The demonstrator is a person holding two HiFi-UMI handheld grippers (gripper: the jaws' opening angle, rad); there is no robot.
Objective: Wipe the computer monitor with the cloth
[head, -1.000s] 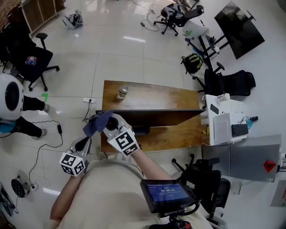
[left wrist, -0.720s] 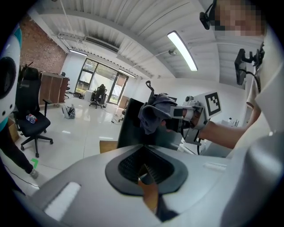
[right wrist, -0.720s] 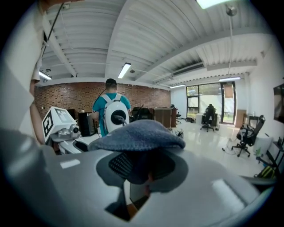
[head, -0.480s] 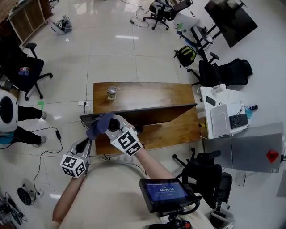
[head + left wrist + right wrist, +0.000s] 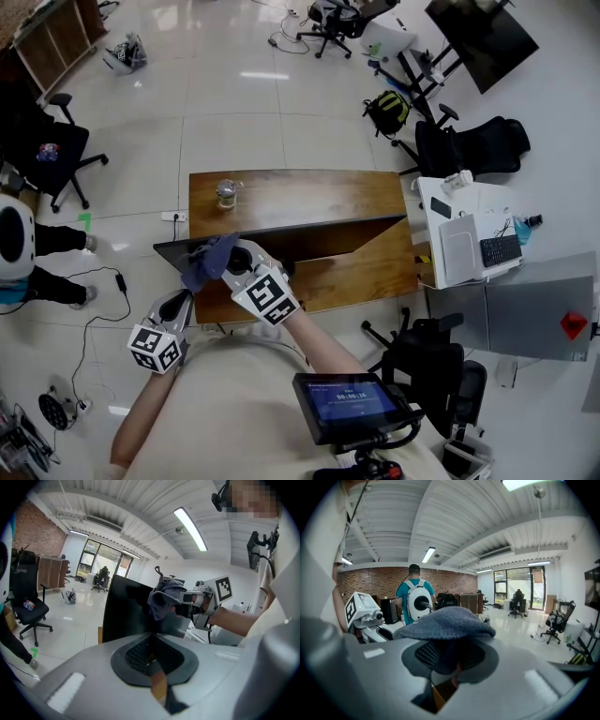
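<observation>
The black monitor (image 5: 309, 239) stands on the wooden desk (image 5: 319, 192), its top edge running across the head view. My right gripper (image 5: 232, 262) is shut on a blue-grey cloth (image 5: 208, 259), which rests against the monitor's left end near the top edge. In the right gripper view the cloth (image 5: 445, 620) bulges over the jaws of the right gripper (image 5: 451, 663). My left gripper (image 5: 178, 302) hangs lower and to the left, off the monitor. Its jaws meet with nothing between them in the left gripper view (image 5: 151, 657), which looks at the dark screen (image 5: 126, 609) and the cloth (image 5: 164, 598).
A glass jar (image 5: 225, 194) stands at the desk's far left corner. A white cabinet (image 5: 459, 246) adjoins the desk's right end. Office chairs (image 5: 52, 150) and floor cables (image 5: 103, 291) lie to the left, near a person with a white backpack (image 5: 14, 242).
The view has shifted, so the desk and monitor sit further left and the monitor's top edge looks more slanted. The right gripper keeps the cloth on the monitor's left end.
</observation>
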